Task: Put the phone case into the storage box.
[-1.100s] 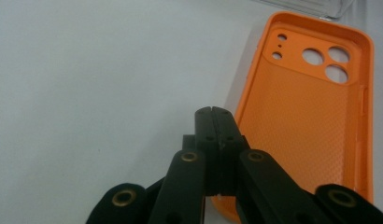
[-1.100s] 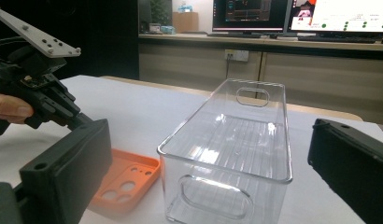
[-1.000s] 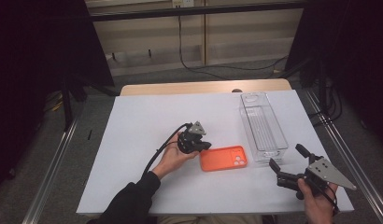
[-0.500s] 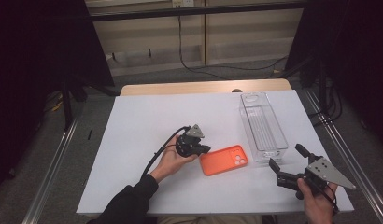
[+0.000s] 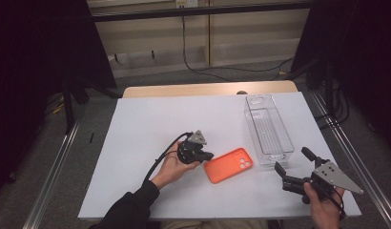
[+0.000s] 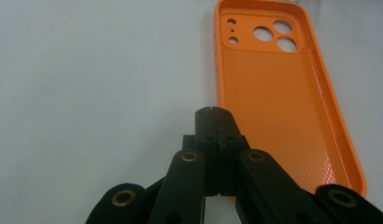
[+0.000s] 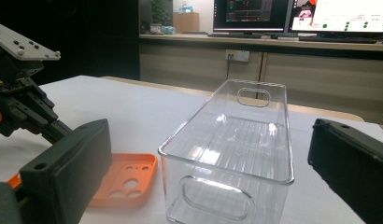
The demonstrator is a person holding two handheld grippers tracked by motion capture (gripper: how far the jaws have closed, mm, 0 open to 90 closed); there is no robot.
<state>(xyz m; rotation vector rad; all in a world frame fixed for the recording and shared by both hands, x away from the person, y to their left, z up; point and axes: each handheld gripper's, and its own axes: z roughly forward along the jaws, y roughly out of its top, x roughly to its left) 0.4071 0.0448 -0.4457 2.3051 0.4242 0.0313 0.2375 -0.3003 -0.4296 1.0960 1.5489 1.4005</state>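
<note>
Position check: the orange phone case (image 5: 230, 165) lies flat on the white desk (image 5: 150, 124), inner side up, just beside the clear plastic bin (image 5: 268, 129). Your left tongs (image 5: 207, 156) are closed on nothing — their tips sit just beside the case's edge, low over the desk. Your right tongs (image 5: 293, 166) stand wide open, empty, near the bin's near end — well apart from the case.
</note>
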